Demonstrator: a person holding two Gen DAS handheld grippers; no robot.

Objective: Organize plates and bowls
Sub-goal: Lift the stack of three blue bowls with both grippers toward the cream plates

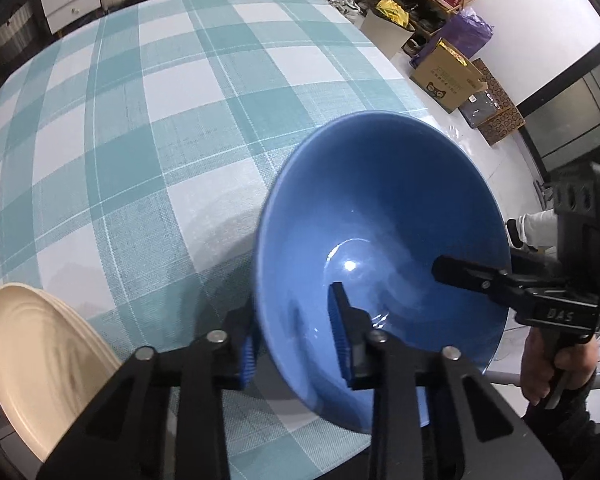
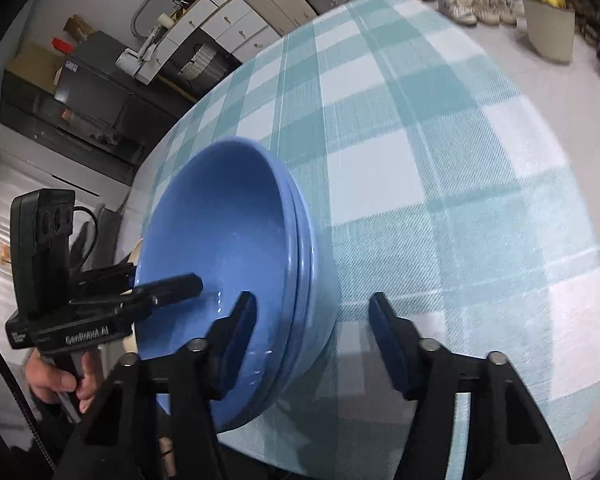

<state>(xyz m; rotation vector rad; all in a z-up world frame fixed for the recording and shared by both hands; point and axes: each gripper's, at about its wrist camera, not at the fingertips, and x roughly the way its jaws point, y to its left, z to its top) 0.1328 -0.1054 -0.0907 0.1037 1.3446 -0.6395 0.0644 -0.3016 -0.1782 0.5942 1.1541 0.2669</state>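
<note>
Fingers: left (image 1: 296, 344) pinching blue bowl (image 1: 380, 248) rim, right (image 2: 312, 344) straddling opposite rim, still apart. Lifting step; needs right closing first.

We are seeing the far worktop (image 1: 148, 128) lying bare, giving wide passing room. Near the front edge, the stacked blue bowls (image 1: 380, 232) are blocking the middle, and the cream plates (image 1: 40, 360) are crowding the left corner; a checked strip between them is staying open.
</note>
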